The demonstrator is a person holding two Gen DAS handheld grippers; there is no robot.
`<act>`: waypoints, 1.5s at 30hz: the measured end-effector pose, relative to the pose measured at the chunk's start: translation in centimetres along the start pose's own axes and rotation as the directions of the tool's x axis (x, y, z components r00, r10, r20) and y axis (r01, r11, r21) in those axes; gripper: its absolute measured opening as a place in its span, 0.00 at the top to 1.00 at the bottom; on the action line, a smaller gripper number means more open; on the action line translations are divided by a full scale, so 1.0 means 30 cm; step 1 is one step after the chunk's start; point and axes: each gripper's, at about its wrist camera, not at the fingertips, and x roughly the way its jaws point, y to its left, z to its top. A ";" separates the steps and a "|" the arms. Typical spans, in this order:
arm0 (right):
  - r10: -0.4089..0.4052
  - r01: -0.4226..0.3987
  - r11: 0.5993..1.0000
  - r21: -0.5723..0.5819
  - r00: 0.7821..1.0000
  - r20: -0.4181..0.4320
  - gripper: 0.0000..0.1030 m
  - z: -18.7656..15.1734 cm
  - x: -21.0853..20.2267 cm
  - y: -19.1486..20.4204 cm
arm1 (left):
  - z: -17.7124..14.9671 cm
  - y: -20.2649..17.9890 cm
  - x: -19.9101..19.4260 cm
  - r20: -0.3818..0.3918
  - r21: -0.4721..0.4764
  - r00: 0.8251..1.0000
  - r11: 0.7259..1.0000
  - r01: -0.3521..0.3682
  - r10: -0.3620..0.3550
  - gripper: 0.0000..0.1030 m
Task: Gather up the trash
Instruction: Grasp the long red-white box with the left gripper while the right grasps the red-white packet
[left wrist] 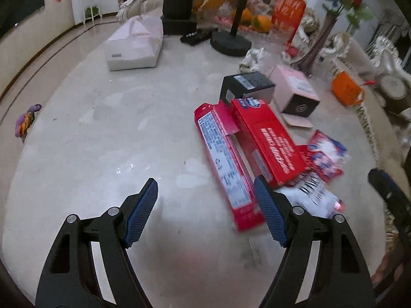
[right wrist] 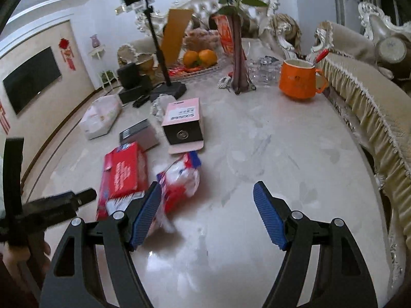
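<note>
Two red cartons (left wrist: 226, 164), one wrapper (right wrist: 179, 182)

Marble table (right wrist: 269, 154) — boxes (left wrist: 267, 141), wrappers (right wrist: 179, 182)

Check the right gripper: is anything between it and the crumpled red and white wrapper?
Nothing visible blocks it. The right gripper is open over bare table, and the wrapper lies just ahead beside its left finger. The red box sits farther left, out of the path.
</note>
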 end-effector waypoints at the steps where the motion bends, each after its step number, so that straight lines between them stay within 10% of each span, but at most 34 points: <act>1: -0.008 0.008 1.000 0.005 1.000 -0.011 0.32 0.010 0.021 -0.002 | 0.003 -0.008 0.010 -0.004 0.006 1.000 1.000 -0.018 0.018 0.27; 24: 0.063 -0.055 0.997 0.046 0.980 -0.191 0.32 0.063 0.248 0.026 | 0.060 -0.018 0.113 -0.018 0.075 0.979 0.977 -0.201 0.203 0.26; 29: 0.135 -0.135 0.991 0.014 0.962 -0.238 0.49 0.055 0.282 0.064 | 0.058 -0.006 0.103 0.018 0.103 0.991 0.985 -0.135 0.134 0.67; 31: 0.158 -0.157 0.987 0.022 0.964 -0.212 0.64 0.059 0.262 0.068 | 0.058 -0.004 0.104 0.026 0.105 0.992 0.986 -0.127 0.125 0.68; 45: -0.021 0.021 1.000 -0.022 1.000 -0.004 0.65 0.059 -0.008 -0.058 | -0.026 0.129 -0.065 0.113 0.089 0.992 0.994 -0.057 0.047 0.69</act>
